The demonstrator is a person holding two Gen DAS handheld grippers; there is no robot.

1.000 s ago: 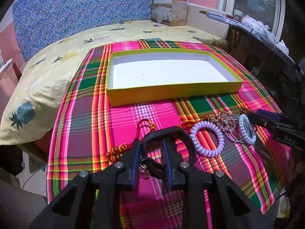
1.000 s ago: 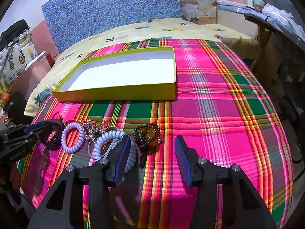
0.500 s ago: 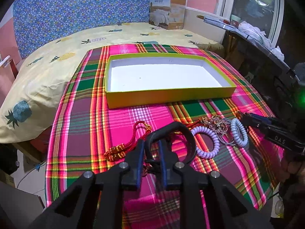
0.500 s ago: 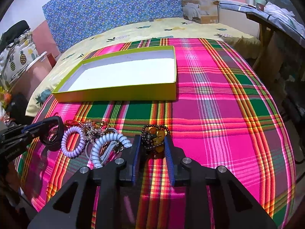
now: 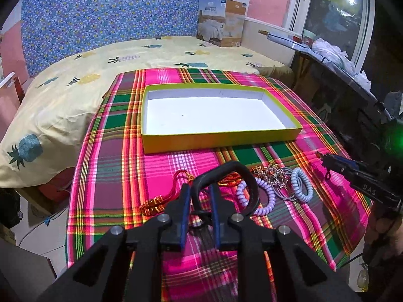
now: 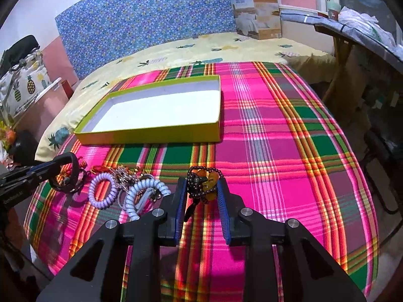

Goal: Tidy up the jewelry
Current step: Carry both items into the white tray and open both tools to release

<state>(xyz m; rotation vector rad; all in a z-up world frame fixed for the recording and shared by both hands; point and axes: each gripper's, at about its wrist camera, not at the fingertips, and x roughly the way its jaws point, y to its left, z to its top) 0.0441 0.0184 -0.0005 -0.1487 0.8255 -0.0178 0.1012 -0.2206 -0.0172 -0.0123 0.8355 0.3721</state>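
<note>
My left gripper (image 5: 199,191) is shut on a black bangle (image 5: 235,176) and holds it above the plaid cloth; it also shows in the right wrist view (image 6: 66,173). My right gripper (image 6: 202,188) is shut on a dark bead bracelet with amber pieces (image 6: 204,185), lifted off the cloth. The yellow-green box (image 5: 221,139) with a white inside lies empty beyond; it also shows in the right wrist view (image 6: 151,136). On the cloth lie a lilac coil band (image 5: 264,197), a pale blue coil band (image 5: 301,186), a sparkly piece (image 5: 275,176) and a red-gold tassel cord (image 5: 161,202).
The plaid cloth (image 6: 277,151) covers a small table set against a bed with a pineapple sheet (image 5: 75,80). A cardboard package (image 5: 221,29) stands at the back. A cluttered dark shelf (image 5: 352,75) runs along the right.
My right gripper has shut on the bead bracelet and lifted it. My left gripper has risen and pulled back with the black bangle.
</note>
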